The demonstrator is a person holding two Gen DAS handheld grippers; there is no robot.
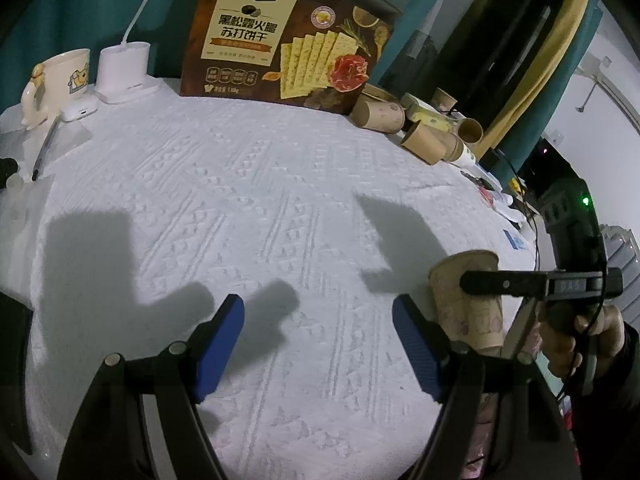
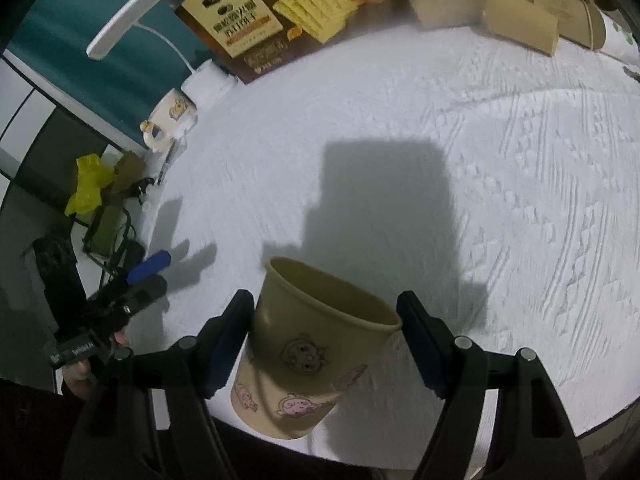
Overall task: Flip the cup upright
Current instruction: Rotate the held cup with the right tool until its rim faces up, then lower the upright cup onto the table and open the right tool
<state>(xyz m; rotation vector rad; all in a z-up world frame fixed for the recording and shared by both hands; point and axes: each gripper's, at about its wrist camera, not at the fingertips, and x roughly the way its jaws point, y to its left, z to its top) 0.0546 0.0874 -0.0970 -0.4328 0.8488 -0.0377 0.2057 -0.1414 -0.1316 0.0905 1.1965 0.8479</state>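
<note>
A tan paper cup (image 2: pixel 308 348) with pink cartoon prints sits between the blue pads of my right gripper (image 2: pixel 326 320), its open mouth tilted up and away. The pads touch its rim on both sides and it seems lifted above the white cloth. In the left wrist view the same cup (image 1: pixel 468 304) is at the right, with the right gripper's finger (image 1: pixel 504 282) across it. My left gripper (image 1: pixel 318 320) is open and empty over the white tablecloth (image 1: pixel 280 208).
A cracker box (image 1: pixel 288 36) stands at the table's back. Several brown paper cups (image 1: pixel 424 136) lie at the back right. A mug (image 1: pixel 60 76), a white lamp base (image 1: pixel 124 72) and a pen (image 1: pixel 44 152) are at the back left.
</note>
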